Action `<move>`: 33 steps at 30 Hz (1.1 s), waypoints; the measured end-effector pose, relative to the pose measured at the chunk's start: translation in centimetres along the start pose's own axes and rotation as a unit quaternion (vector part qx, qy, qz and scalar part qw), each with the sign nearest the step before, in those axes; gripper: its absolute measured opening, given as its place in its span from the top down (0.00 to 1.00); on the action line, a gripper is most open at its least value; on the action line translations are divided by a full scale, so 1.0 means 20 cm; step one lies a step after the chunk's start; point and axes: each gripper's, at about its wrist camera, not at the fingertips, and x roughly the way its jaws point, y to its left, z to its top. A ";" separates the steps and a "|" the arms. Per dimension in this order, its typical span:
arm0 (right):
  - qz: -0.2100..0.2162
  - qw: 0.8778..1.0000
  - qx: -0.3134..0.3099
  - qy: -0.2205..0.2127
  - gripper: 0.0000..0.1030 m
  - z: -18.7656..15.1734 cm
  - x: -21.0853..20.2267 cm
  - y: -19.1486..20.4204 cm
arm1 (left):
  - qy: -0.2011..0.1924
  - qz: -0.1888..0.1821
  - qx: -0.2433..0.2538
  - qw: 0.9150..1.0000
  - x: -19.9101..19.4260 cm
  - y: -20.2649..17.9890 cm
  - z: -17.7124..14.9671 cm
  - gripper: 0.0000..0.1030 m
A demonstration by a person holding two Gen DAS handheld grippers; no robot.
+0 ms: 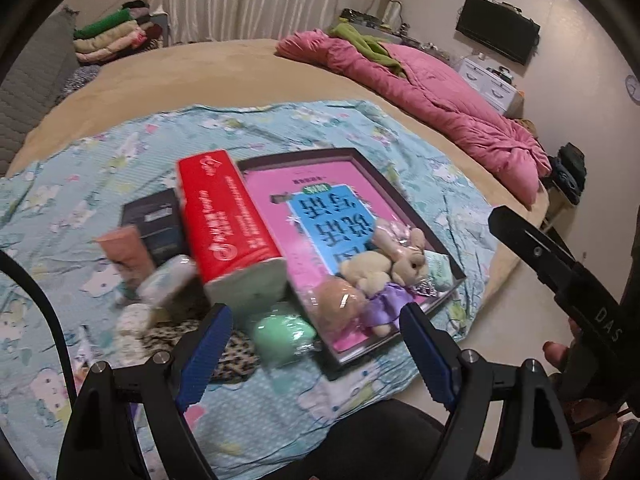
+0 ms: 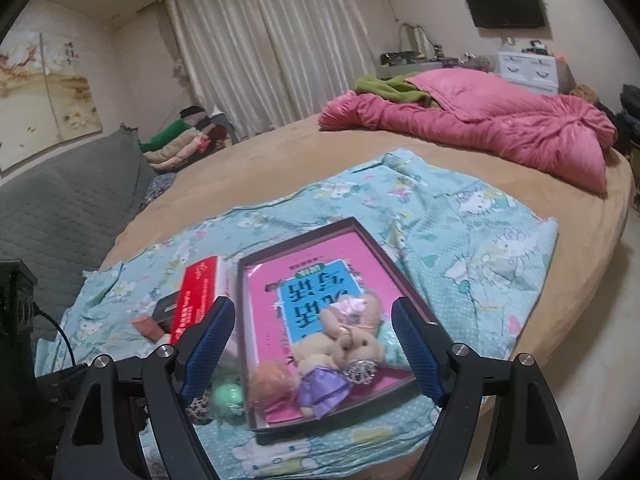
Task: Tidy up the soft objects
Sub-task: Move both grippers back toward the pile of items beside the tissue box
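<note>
Tray [image 2: 362, 240] holds plush bunnies [image 2: 344, 344]; both grippers spread

A round tan bed [image 2: 280, 168] fills the room. A crumpled pink quilt [image 2: 480, 120] lies along its far side with a green cloth [image 2: 384, 88] on it. Pale curtains [image 2: 272, 52] hang behind. A black television [image 2: 504, 0] is mounted on the wall, a landscape painting [image 2: 44, 100] on another.

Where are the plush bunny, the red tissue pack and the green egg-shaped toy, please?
plush bunny [image 1: 404, 264], left wrist view, its head.
red tissue pack [image 1: 224, 216], left wrist view, red top face.
green egg-shaped toy [image 1: 280, 334], left wrist view, rounded body.
</note>
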 end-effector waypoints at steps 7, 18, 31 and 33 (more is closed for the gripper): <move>0.013 1.000 -0.027 -0.003 0.21 0.00 -0.05 0.13 | -0.015 0.028 -0.013 0.999 -0.13 0.09 -0.02 0.17; 0.032 0.998 -0.055 -0.001 0.20 -0.02 -0.10 0.29 | -0.026 0.051 -0.024 0.998 -0.28 0.19 -0.07 0.17; 0.044 0.995 -0.093 0.014 0.20 -0.06 -0.13 0.49 | -0.039 0.072 -0.054 0.995 -0.44 0.37 -0.13 0.17; 0.047 0.994 -0.101 0.018 0.20 -0.07 -0.13 0.53 | -0.042 0.074 -0.061 0.994 -0.46 0.41 -0.15 0.17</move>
